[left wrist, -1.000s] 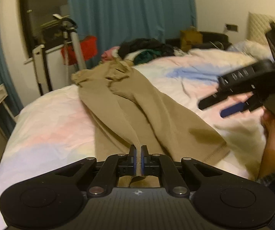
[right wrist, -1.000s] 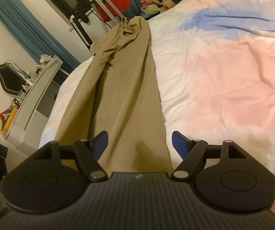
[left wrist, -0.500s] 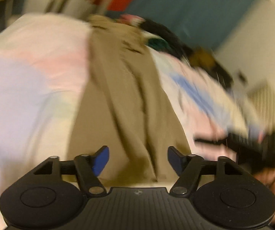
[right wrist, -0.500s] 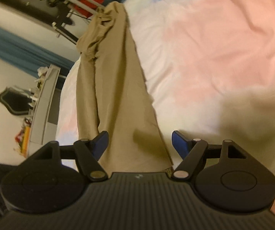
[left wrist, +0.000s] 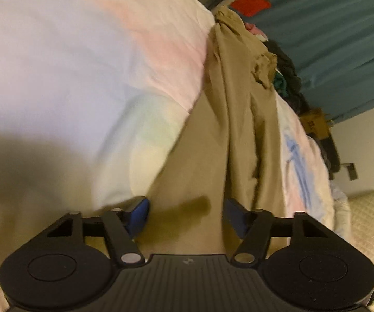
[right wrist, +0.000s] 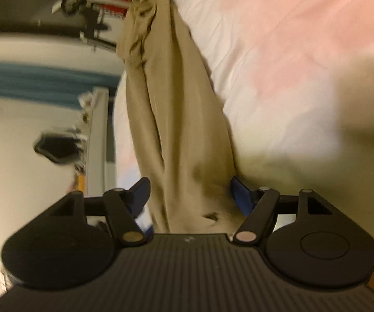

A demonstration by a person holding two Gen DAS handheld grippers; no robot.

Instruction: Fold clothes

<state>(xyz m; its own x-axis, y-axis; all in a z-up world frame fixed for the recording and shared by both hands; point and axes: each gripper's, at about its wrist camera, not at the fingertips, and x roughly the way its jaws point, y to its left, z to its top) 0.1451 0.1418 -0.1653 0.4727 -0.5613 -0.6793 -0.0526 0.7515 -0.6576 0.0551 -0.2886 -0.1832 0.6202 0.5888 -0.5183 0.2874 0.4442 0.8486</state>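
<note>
We have let go with the left tongs (left wrist: 185,214), which a second ago pinched the tan trousers (left wrist: 228,130) and now gape like the right tongs (right wrist: 188,195), leaving them lengthwise down mid-frame on the bed (left wrist: 69,65), seemingly, through blur, awaiting regrasping.

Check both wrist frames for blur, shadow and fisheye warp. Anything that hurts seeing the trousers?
Left wrist view: warm, dim light; the near end of the long tan fabric trousers is soft, and the open left tongs cast a dark shadow there. Right wrist view: the background furniture smears with motion blur, the pastel pink-and-white bedspread bends with fisheye warp, and the open right tongs stay fairly sharp.
</note>
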